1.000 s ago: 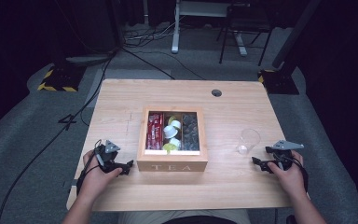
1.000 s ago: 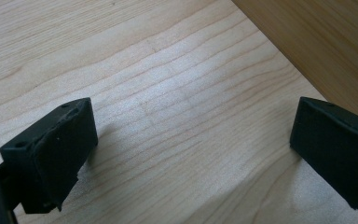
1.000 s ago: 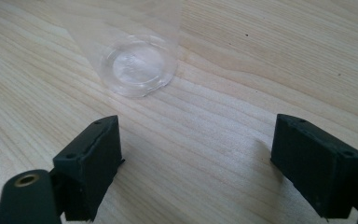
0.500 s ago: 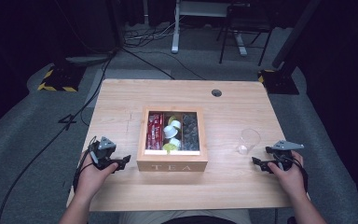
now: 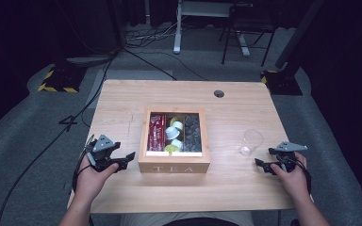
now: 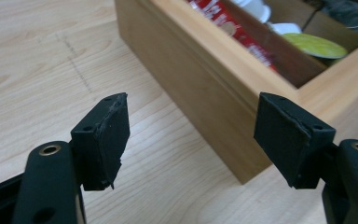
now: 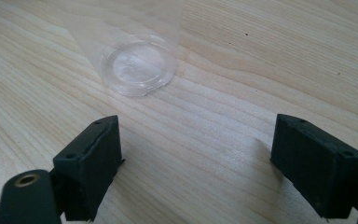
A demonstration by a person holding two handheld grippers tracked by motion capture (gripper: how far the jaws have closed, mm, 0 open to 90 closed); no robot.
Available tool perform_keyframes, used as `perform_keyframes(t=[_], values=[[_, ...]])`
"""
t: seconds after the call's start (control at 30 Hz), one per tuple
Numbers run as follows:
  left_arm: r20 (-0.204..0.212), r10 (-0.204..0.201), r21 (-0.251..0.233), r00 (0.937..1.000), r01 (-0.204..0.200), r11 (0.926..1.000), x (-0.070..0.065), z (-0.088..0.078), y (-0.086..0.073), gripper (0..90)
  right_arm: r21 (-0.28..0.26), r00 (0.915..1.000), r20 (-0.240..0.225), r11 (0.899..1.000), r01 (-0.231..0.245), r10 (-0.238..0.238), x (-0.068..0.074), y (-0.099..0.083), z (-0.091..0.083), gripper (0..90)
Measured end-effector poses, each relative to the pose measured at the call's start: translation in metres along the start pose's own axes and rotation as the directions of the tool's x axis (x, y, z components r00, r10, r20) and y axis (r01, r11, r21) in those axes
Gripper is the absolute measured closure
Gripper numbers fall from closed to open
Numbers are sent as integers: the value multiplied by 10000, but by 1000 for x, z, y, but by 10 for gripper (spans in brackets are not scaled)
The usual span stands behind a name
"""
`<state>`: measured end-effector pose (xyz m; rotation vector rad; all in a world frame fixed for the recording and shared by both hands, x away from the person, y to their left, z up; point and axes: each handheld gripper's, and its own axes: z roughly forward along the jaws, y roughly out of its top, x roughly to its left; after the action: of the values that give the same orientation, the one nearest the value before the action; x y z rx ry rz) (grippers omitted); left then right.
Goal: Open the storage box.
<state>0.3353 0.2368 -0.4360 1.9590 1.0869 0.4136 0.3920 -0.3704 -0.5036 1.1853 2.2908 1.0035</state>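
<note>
A wooden box marked TEA (image 5: pixel 174 167) stands open in the middle of the table. It holds red packets (image 5: pixel 156 133), white capsules (image 5: pixel 174 129), a yellow-green capsule (image 5: pixel 171 149) and dark packets (image 5: pixel 192 134). My left gripper (image 5: pixel 126 160) hovers just left of the box's front corner. Its jaws have just been closing, and nothing is between them. In the left gripper view the left gripper (image 6: pixel 191 135) frames the box wall (image 6: pixel 200 88). A clear plastic cup (image 5: pixel 252 141) stands upright at the right. My right gripper (image 5: pixel 260 165) rests open beside it, and the right gripper view has the right gripper (image 7: pixel 196 158) short of the cup (image 7: pixel 137 63).
A round cable hole (image 5: pixel 219 93) sits near the table's far edge. The person's hands reach over the near table edge (image 5: pixel 184 207). Cables and hazard-striped stand bases (image 5: pixel 56 80) lie on the floor beyond.
My left gripper has lifted off the table and edged toward the box, and its jaws stand narrower than before. The right gripper has kept still.
</note>
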Motion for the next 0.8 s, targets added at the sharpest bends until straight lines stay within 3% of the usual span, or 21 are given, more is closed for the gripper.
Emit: perform_keyframes(t=[0.33,0.5,0.67,0.8], values=[[796,932,126,9925,-944,9955,-32,7,5,246,0,10000,-13,10000,-1,1,0,0,0,159],[1089,1063,298,9884,-1101,9935,-42,14,4,230,0,10000,-12,10000,3,-3,0,0,0,160],[997,1182,1001,9880,-1281,9867,-43,24,-3,222,1,10000,-30,10000,20,-20,-1,0,0,159],[923,1242,1231,9880,-1351,9832,-43,27,-6,241,2,10000,-27,10000,21,-21,0,0,0,159]])
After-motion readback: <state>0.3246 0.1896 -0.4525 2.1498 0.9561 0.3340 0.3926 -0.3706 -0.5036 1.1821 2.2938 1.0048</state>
